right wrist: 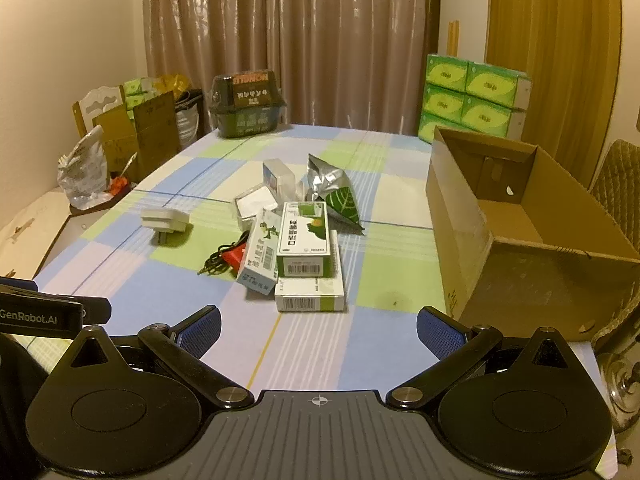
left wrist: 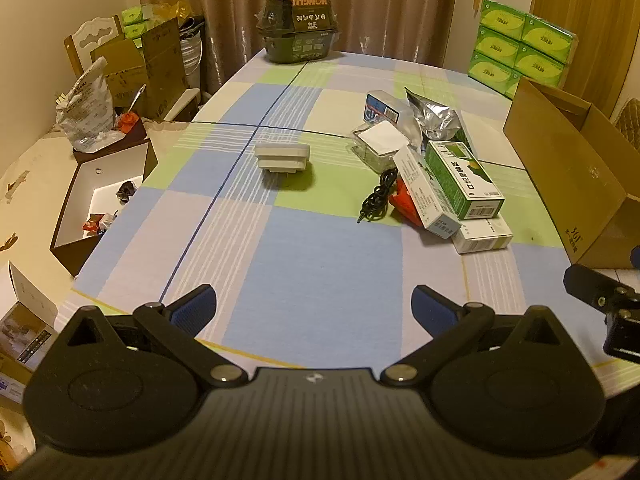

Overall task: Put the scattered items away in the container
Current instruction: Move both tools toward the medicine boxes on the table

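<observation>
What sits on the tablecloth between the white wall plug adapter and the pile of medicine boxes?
A coiled black audio cable with a small red object beside it lies between the white plug adapter and the pile of medicine boxes; both wrist views show it.

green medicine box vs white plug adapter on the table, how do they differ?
The green medicine box is green and white with a barcode; the white plug adapter is plain off-white. The box lies stacked on other cartons in the clutter; the adapter sits alone on the tablecloth, apart from the pile. The box lies flat lengthwise; the adapter shows its prongs. Both are outside the cardboard box, untouched.
</observation>
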The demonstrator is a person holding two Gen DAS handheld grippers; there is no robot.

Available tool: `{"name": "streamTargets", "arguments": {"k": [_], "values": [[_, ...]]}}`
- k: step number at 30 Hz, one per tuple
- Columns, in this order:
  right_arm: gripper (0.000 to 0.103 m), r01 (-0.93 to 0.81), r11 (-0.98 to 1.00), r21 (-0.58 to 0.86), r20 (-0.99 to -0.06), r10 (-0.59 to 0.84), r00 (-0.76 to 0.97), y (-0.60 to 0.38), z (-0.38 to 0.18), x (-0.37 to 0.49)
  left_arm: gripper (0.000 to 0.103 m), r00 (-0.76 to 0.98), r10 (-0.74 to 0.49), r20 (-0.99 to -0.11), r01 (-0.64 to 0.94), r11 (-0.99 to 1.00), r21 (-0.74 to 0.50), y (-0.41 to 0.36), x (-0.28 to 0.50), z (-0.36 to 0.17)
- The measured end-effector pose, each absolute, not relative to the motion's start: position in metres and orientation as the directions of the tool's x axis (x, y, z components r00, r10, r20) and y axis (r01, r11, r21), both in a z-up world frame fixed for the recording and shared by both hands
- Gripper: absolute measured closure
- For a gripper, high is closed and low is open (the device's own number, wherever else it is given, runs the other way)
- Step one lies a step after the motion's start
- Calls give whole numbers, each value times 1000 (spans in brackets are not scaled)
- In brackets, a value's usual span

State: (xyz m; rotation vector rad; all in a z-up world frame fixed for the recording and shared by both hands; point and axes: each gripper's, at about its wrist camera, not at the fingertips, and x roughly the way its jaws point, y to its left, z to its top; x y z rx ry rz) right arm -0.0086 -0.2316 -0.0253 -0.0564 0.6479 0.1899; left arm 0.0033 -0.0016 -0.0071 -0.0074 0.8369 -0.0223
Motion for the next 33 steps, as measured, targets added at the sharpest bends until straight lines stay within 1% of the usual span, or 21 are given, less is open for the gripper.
{"name": "streamTargets", "arguments": {"k": [33], "values": [[2,-157,986,62,-655,159,739,-244,-43,9,1,628,-58,-776,36,998,-45,-7,13,-24]]}}
